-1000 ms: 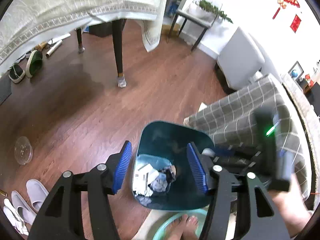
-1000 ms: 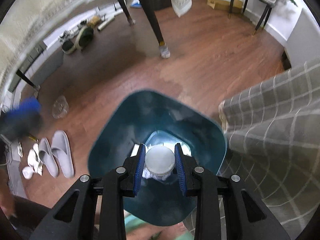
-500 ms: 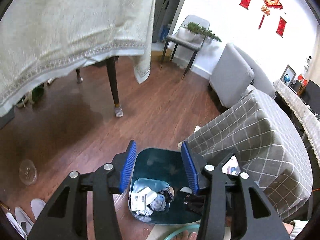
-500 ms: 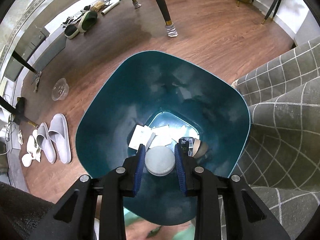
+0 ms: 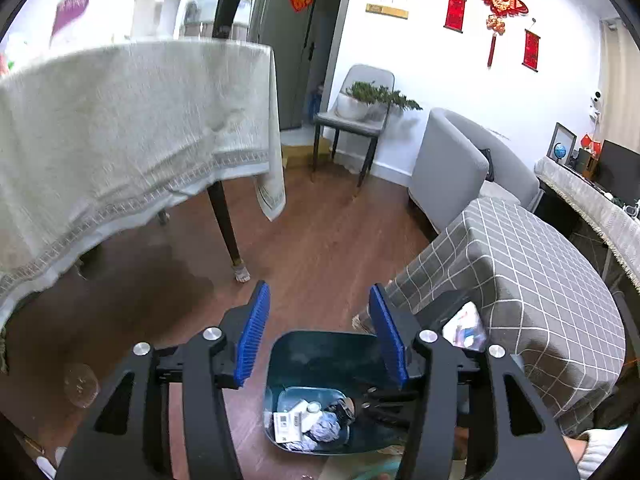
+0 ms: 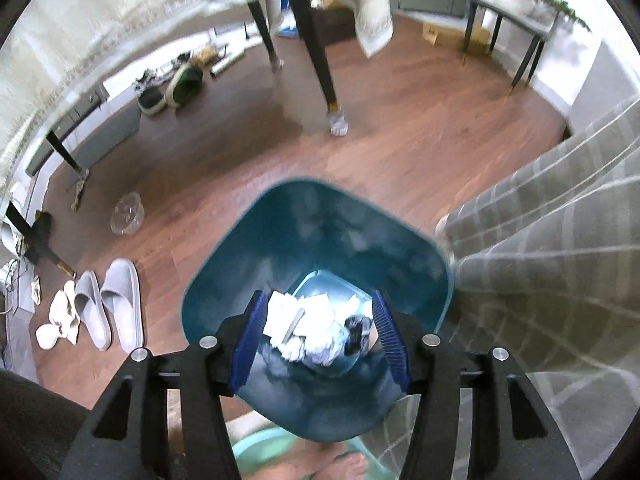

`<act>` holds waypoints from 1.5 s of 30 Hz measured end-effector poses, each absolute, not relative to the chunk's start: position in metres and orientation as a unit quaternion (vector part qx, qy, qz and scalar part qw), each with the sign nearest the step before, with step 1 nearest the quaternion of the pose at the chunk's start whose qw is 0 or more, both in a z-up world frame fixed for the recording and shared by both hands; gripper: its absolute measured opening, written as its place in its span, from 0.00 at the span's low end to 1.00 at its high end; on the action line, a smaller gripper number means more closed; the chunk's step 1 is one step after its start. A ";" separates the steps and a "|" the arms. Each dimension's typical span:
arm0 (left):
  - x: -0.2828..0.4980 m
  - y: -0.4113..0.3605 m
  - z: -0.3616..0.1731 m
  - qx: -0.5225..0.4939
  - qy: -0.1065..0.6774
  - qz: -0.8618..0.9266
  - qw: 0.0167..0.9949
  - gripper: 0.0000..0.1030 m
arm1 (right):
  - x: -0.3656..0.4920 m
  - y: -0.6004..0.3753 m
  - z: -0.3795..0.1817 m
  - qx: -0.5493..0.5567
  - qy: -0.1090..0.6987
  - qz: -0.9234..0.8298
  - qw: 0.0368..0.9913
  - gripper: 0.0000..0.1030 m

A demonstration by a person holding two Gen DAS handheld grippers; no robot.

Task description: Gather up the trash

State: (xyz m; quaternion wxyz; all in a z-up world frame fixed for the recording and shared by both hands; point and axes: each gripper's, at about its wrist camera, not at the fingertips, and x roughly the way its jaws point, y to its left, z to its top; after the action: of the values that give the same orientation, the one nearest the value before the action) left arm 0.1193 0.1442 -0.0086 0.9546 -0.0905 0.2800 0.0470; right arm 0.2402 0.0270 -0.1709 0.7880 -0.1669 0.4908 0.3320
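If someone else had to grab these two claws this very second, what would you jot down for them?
Right claw: above the teal bin, jaws opening, nothing between them.
Left claw: opening too, empty, higher up and aimed past the bin.
Done: paper scraps and wrappers lie at the bin's bottom.
Left: a clear plastic cup lies on the wood floor left of the bin; probably the next pickup.

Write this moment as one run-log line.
right hand-held gripper: jaws opening, empty, above bin | left hand-held gripper: jaws opening, empty | trash: in bin
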 end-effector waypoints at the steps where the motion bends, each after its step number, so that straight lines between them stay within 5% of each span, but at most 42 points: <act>1: 0.116 0.143 -0.006 -0.088 0.277 0.050 0.956 0.56 | 0.237 0.025 -0.160 -0.163 0.478 0.331 0.797 0.54; 12: 0.076 0.112 0.026 -0.054 0.236 0.058 0.968 0.81 | 0.183 -0.021 -0.052 -0.118 0.350 0.307 0.877 0.54; 19: 0.036 0.088 0.035 -0.033 0.218 0.046 0.974 0.94 | 0.141 -0.075 -0.001 -0.090 0.274 0.269 0.919 0.77; 30: -0.013 0.077 0.041 -0.036 0.194 0.036 0.980 0.96 | 0.056 -0.175 0.036 -0.060 0.215 0.171 0.960 0.95; 45: -0.032 0.078 0.006 -0.011 0.218 0.039 0.975 0.96 | -0.015 -0.263 0.018 -0.007 0.191 0.111 0.975 0.97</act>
State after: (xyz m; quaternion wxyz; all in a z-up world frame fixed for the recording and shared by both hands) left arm -0.0321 0.0780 0.0063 0.9750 -0.0114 0.2184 0.0391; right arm -0.0148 -0.2628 0.0181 0.9754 -0.0071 0.1906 0.1106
